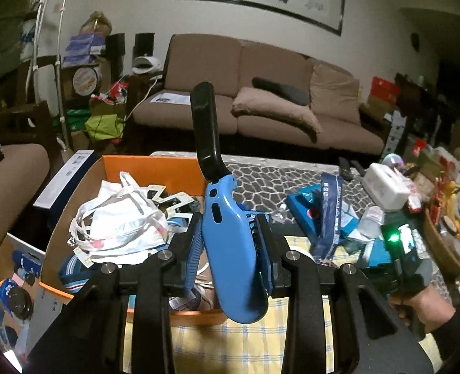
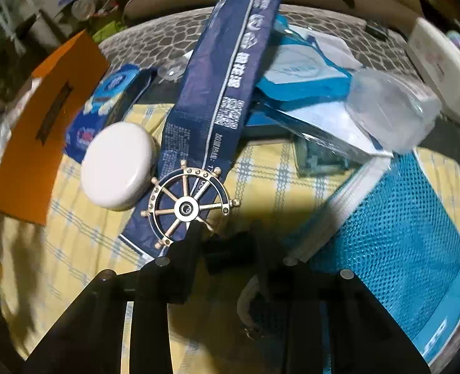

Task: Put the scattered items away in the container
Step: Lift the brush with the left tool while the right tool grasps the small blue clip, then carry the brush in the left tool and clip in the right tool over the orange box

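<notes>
Blue plastic tool with a black curved handle (image 1: 230,243) sits clamped between the fingers of the left gripper (image 1: 230,249), tilted upright, at the near right corner of the orange box (image 1: 155,168). White bags and straps fill the box interior. Right gripper (image 2: 226,249) hangs low over the yellow checked cloth (image 2: 83,233), its jaws close together and dark — whether they grip anything cannot be told. A ship's-wheel ornament (image 2: 187,207) lies just beyond its tips on a dark blue packet (image 2: 217,93), beside a white round tin (image 2: 117,165). Blue mesh pouch (image 2: 395,246) lies at right.
</notes>
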`<state>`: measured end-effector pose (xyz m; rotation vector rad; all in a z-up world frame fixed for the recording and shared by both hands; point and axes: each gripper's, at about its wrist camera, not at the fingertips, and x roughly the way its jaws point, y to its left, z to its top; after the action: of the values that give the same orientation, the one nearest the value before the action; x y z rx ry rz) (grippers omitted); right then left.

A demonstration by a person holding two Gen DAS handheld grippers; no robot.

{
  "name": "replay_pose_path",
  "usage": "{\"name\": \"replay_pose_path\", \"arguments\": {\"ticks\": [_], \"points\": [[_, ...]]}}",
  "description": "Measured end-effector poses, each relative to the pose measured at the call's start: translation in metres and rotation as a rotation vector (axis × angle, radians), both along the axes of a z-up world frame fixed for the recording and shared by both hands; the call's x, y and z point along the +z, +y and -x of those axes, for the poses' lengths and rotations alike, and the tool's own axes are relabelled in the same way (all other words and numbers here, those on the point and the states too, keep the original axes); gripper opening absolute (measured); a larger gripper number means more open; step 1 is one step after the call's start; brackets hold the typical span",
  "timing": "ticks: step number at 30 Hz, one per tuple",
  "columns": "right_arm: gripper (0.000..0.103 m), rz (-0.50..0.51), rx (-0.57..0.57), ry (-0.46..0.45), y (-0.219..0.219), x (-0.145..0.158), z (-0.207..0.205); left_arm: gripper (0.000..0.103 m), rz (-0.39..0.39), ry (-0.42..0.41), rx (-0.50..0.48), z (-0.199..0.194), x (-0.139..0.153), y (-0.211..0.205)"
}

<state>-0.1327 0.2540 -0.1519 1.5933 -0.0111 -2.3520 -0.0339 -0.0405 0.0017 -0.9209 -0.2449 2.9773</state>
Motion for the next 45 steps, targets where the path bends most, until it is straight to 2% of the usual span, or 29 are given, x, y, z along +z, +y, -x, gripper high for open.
{"name": "replay_pose_path", "arguments": {"ticks": [2,10,14,24,33,38,45], "points": [[0.032,0.024,-0.028,0.013,0.003,0.008,-0.003,0.030,-0.012,-0.013,0.005,0.002,-0.002,-0.003],[0.032,0.116,-0.063,0.206,-0.012,0.085,-0.041,0.030,-0.047,-0.008,0.010,-0.006,0.004,-0.012],[0.032,0.159,-0.064,0.254,-0.024,0.106,-0.054,0.030,-0.046,0.007,0.016,-0.010,0.009,-0.015],[0.032,0.200,-0.027,0.304,-0.053,0.135,-0.079,0.030,-0.054,0.014,0.054,-0.009,0.018,-0.028],[0.032,0.163,-0.019,0.329,-0.055,0.148,-0.098,0.030,-0.080,0.009,0.093,-0.009,0.019,-0.037],[0.032,0.130,-0.020,0.322,-0.064,0.152,-0.093,0.030,-0.078,0.036,0.089,-0.012,0.034,-0.040],[0.032,0.130,-0.014,0.353,-0.086,0.172,-0.089,0.030,-0.148,0.019,0.123,-0.010,0.040,-0.068]]}}
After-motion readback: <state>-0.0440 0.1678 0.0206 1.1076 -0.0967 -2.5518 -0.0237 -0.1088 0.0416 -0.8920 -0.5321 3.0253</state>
